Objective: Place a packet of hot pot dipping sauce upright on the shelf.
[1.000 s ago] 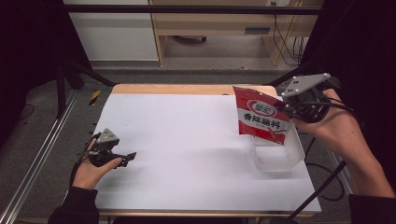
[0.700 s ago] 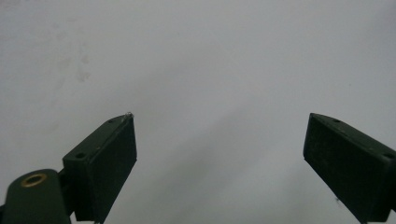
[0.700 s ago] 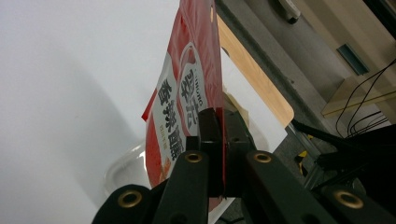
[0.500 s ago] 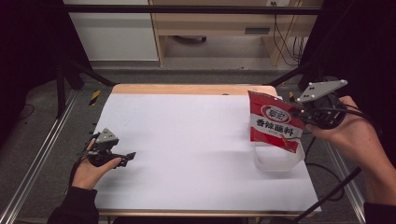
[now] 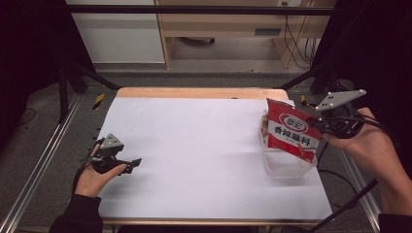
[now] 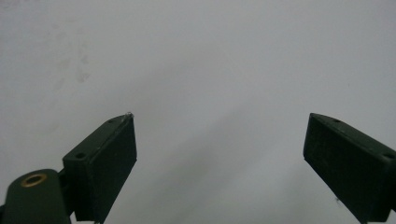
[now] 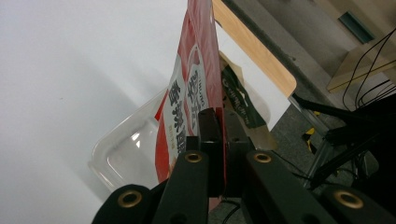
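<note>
A red sauce packet (image 5: pixel 293 134) with white Chinese lettering hangs upright over a clear plastic container (image 5: pixel 286 166) at the table's right side. My right gripper (image 5: pixel 318 124) is shut on the packet's edge; in the right gripper view its jaws pinch the red packet (image 7: pixel 191 93) above the clear container (image 7: pixel 121 161). A second packet, brown and green (image 7: pixel 240 102), lies behind the red one. My left gripper (image 5: pixel 132 163) rests low at the left of the white table (image 5: pixel 194 145), held in a hand. Its jaws stand wide open (image 6: pixel 219 154) over bare white surface.
The white sheet covers most of the table, with a wooden edge (image 5: pixel 194 92) at the far side. Metal frame rails (image 5: pixel 43 160) run along both sides. Cables (image 5: pixel 340 204) trail off the right edge. A shelf unit (image 5: pixel 223 24) stands beyond the table.
The right gripper has carried the red packet rightward and down, from left of the container to over it. The left gripper has stayed where it was.
</note>
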